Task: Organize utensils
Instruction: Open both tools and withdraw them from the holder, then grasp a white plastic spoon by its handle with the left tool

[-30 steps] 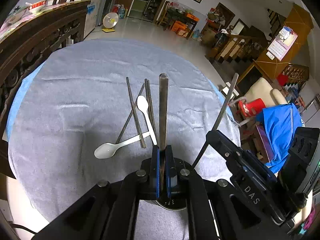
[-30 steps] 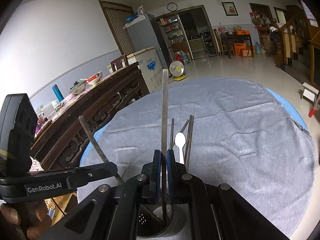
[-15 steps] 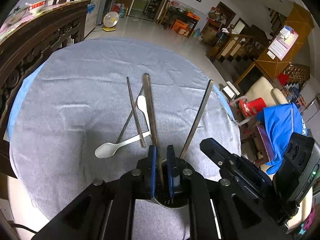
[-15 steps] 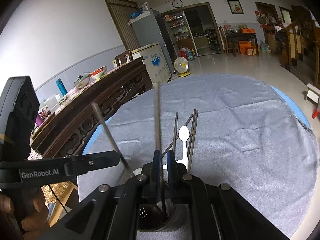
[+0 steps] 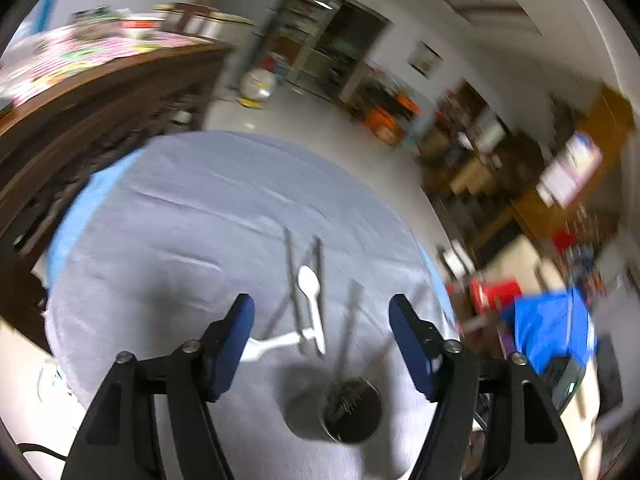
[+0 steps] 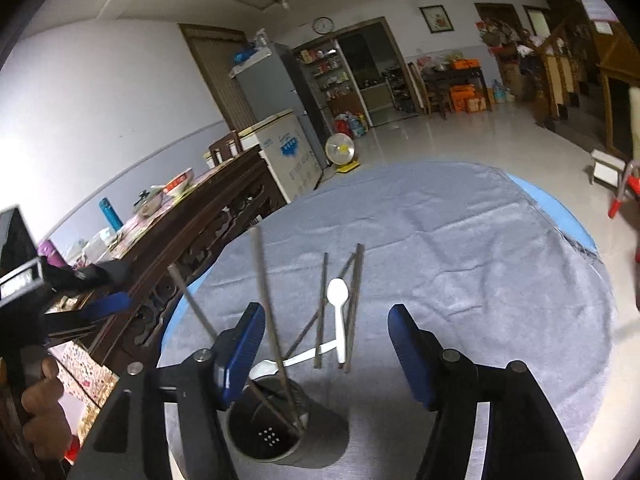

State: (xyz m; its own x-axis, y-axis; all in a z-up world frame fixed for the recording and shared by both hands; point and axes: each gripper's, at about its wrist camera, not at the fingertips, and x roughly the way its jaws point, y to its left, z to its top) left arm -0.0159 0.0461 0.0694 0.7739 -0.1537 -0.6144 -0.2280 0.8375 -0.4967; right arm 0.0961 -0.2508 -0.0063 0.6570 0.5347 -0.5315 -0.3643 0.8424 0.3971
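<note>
Grey cloth covers the round tabletop point(image 5: 168, 216); from the left wrist, blurred, our left gripper point(image 5: 322, 324) is spread and empty above the metal holder point(image 5: 352, 410) at 6 o'clock. From the right wrist, our right gripper point(image 6: 326, 334) is likewise spread; two chopsticks point(image 6: 266, 308) lean in the holder. We judge the next move is picking up the loose chopsticks point(image 6: 322, 308) or the white spoons point(image 6: 338, 312) at 12 o'clock.
</note>
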